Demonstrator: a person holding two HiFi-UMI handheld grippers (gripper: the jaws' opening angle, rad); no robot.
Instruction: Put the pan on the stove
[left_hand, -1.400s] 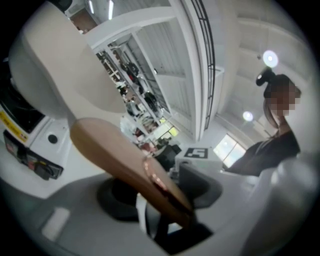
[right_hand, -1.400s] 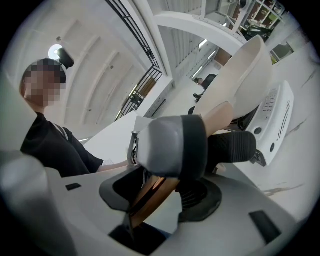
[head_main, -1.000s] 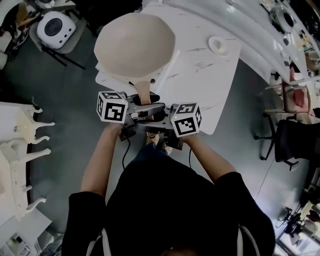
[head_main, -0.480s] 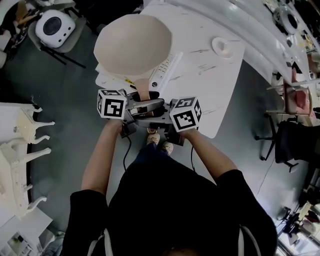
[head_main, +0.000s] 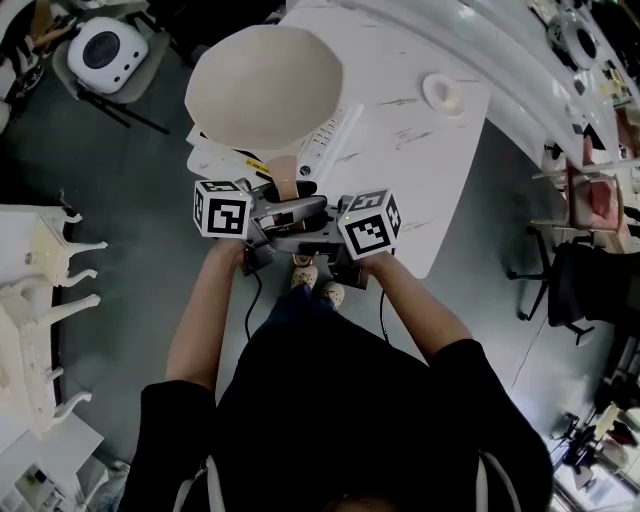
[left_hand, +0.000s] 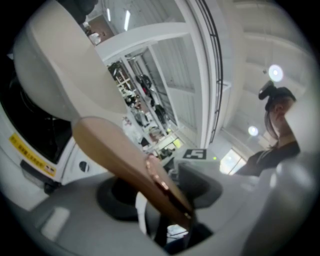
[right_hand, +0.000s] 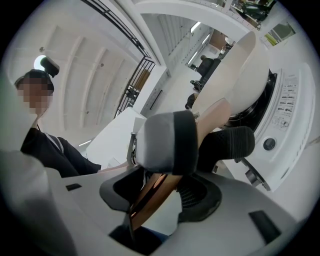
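Observation:
A beige wok-shaped pan (head_main: 265, 85) hangs above the white stove (head_main: 325, 140) at the table's near left corner and hides most of it. Its tan handle (head_main: 284, 178) runs back toward me. My left gripper (head_main: 278, 206) comes in from the left and my right gripper (head_main: 312, 226) from the right, and both are shut on the handle's end. In the left gripper view the handle (left_hand: 125, 165) passes between the jaws of the left gripper (left_hand: 160, 197), under the pan (left_hand: 55, 65). In the right gripper view the pads of the right gripper (right_hand: 200, 145) clamp the handle (right_hand: 212, 117), with the stove's control panel (right_hand: 287, 110) beyond.
The stove sits on a white marble table (head_main: 400, 170) that also carries a small white dish (head_main: 440, 92). A round white appliance (head_main: 100, 48) rests on a chair at far left. White furniture (head_main: 40, 300) stands on the left and an office chair (head_main: 580, 280) on the right.
The pan and both grippers have drifted a little left and away from me. More of the stove's control strip shows beside the pan. Both grips on the handle are unchanged.

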